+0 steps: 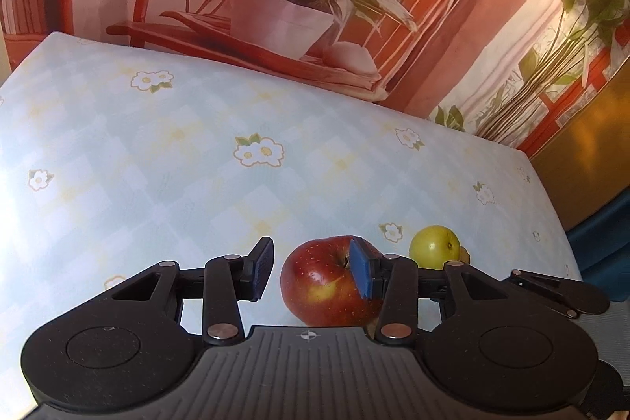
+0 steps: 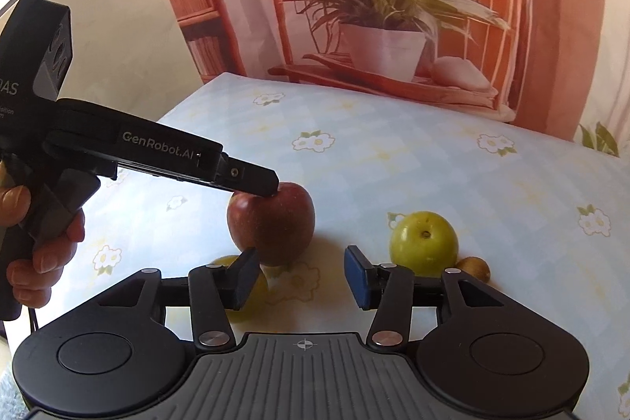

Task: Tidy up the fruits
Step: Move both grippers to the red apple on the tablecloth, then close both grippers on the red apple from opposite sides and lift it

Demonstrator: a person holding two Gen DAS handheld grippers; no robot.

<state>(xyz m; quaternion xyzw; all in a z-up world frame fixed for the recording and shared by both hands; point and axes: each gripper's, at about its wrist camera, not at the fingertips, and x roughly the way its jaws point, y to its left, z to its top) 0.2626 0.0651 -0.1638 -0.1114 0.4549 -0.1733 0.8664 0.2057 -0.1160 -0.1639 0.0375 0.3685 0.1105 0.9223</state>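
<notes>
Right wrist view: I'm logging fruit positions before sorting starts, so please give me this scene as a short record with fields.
surface: table with pale floral cloth
red apple: upright, centre, tip of left gripper at its top
green apple: right of the red one, apart from it
small brown fruit: beside the green apple
yellow fruit: mostly hidden behind a finger
right gripper: open, holding nothing

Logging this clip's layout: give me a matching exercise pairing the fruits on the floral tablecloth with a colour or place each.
Things:
1. round red apple
2. round green apple
3. small brown nut-like fruit
4. yellow fruit

Descriptions:
A. partly hidden behind the right tool's finger
B. under the left tool's tip
C. beside the green apple
D. stem pit facing the camera

Pairs: 1-B, 2-D, 3-C, 4-A
</notes>
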